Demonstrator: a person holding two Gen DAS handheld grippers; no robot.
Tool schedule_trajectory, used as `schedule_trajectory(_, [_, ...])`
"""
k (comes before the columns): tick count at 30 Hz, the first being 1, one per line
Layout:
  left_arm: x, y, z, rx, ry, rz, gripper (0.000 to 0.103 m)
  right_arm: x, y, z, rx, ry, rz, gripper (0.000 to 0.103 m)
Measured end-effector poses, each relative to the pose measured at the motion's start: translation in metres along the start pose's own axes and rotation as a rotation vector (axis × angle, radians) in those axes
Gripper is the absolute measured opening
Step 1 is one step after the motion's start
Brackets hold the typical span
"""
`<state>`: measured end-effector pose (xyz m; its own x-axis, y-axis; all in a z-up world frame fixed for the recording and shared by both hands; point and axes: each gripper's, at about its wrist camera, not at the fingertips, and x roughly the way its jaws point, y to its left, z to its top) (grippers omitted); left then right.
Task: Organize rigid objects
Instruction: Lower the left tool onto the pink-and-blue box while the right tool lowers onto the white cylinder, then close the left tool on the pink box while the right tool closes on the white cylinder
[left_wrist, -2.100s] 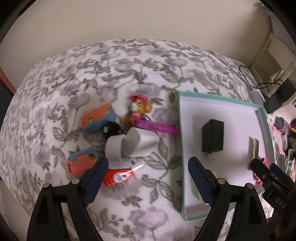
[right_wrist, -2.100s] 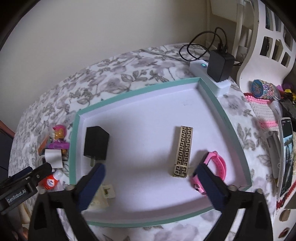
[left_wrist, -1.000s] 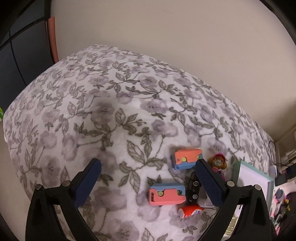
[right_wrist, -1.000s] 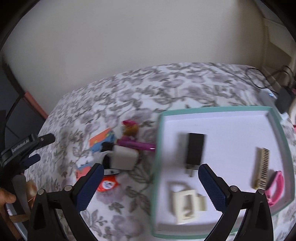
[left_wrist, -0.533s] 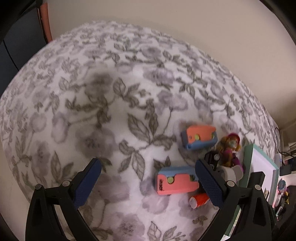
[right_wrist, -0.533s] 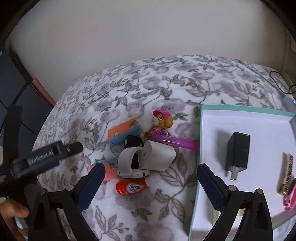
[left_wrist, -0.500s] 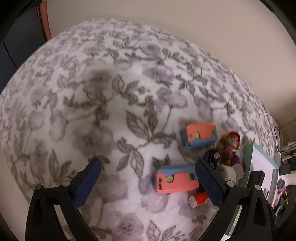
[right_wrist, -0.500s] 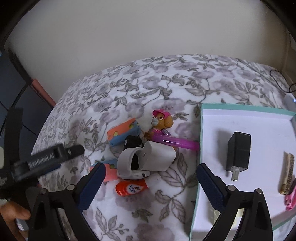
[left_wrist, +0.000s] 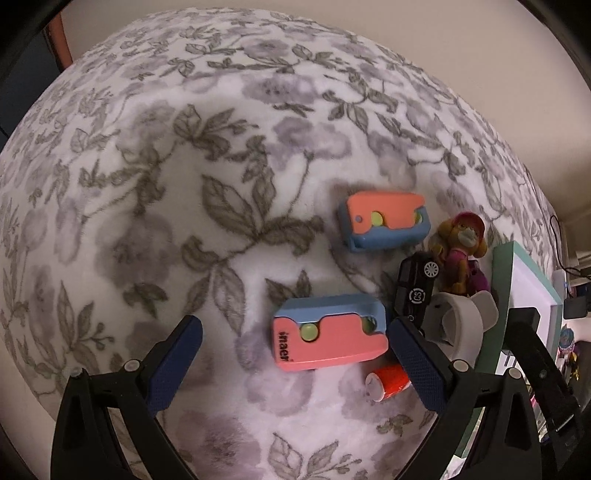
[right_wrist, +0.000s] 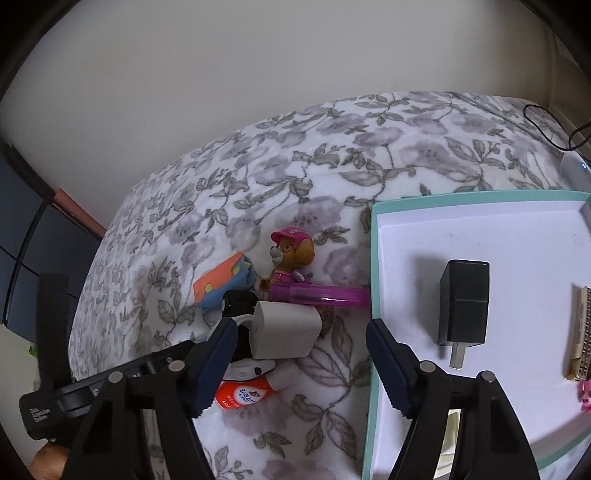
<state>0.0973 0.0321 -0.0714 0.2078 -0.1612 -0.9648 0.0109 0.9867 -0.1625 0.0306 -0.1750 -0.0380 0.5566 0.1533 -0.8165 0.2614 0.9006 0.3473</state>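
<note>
My left hand-held gripper (left_wrist: 291, 354) hangs with its jaws released above the nearer coral-and-blue plastic rectangular toy (left_wrist: 330, 336), which lies flat on the bed cover between the two blue pads; neither pad touches it. Its long axis runs from one pad toward the other, so I think the jaws must turn, or take it by its length. My right hand-held gripper (right_wrist: 299, 352) is also not clenched on anything; its jaws have just been closing, and the white plastic charger block (right_wrist: 284, 329) lies just ahead between them, not pressed. The left one is nearer to the toy. A second coral-and-blue toy (left_wrist: 384, 226) lies farther, beside the small dog figure with pink cap (left_wrist: 461, 254). The teal-rimmed white tray (right_wrist: 373, 295) is at the right and already holds a black plug adapter (right_wrist: 463, 302). The surface is a soft floral bed cover (left_wrist: 147, 184), against a plain cream wall.
</note>
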Motion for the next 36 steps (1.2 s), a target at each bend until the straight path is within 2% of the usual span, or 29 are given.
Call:
schedule_trajectory(9, [0.026,-0.015,-0.007,0.05,0.051,0.039,0.101,0.001,-0.001,-0.001,0.006,0.006,0.006,0.074])
schedule_trajectory(13, [0.024,-0.008,-0.008,0.044,0.032,0.067,0.101,0.005,-0.001,-0.001,0.017,0.017,0.029,0.068])
schedule_trajectory(16, [0.019,0.002,-0.007,0.023,0.015,0.095,0.101,0.009,-0.001,-0.001,0.029,0.027,0.043,0.067])
schedule_trajectory(23, [0.018,0.009,-0.005,-0.035,0.029,0.055,0.101,0.021,-0.002,-0.001,0.05,0.052,0.064,0.061])
schedule_trajectory(29, [0.022,0.015,-0.006,-0.034,0.034,0.035,0.1,0.034,-0.005,-0.001,0.074,0.074,0.081,0.054])
schedule_trajectory(36, [0.022,0.009,-0.006,-0.026,0.037,0.024,0.096,0.045,-0.007,-0.001,0.11,0.075,0.108,0.054])
